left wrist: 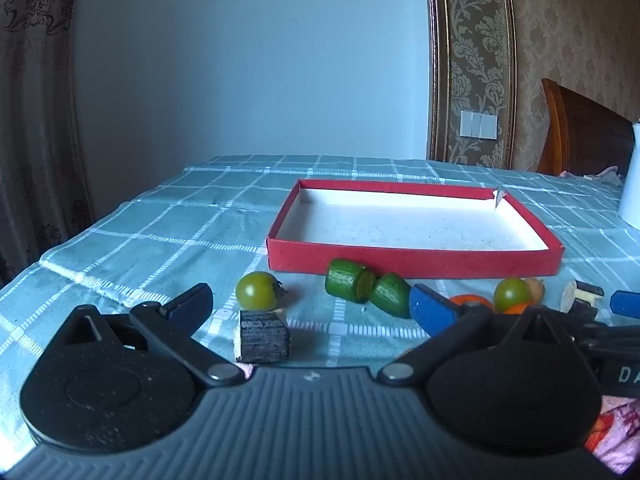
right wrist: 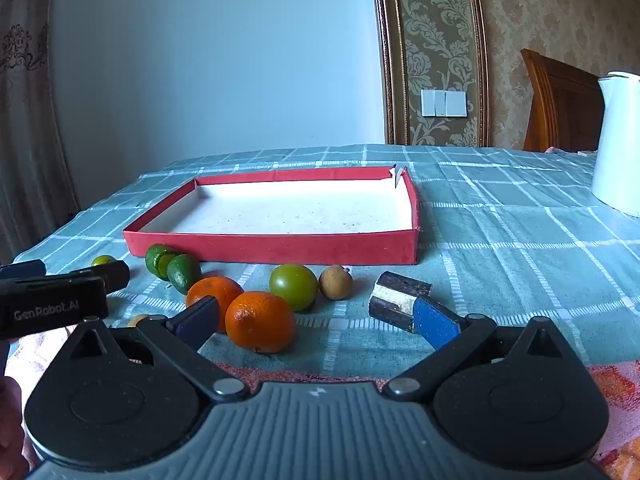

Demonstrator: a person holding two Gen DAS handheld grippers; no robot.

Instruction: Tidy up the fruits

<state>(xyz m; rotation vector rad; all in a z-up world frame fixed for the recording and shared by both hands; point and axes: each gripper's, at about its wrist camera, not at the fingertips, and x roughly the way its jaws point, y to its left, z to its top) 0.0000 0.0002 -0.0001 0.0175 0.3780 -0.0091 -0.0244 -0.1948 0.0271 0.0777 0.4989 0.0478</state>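
Note:
A shallow red box (left wrist: 412, 262) (right wrist: 276, 246) with a white floor lies on the checked cloth. In front of it lie two cucumber pieces (left wrist: 362, 286) (right wrist: 174, 266), two green tomatoes (left wrist: 258, 291) (right wrist: 294, 286), two oranges (right wrist: 260, 322), a brown longan (right wrist: 335, 282) and dark sugarcane chunks (left wrist: 264, 336) (right wrist: 396, 298). My left gripper (left wrist: 310, 308) is open, low over the cloth, with a sugarcane chunk and a tomato between its fingers. My right gripper (right wrist: 316, 318) is open around the near orange.
A white kettle (right wrist: 618, 140) stands at the right on the table. A wooden headboard (right wrist: 560, 104) is behind it. The left gripper's body (right wrist: 52, 300) shows at the left of the right wrist view. A pink cloth (right wrist: 616, 384) lies at the near edge.

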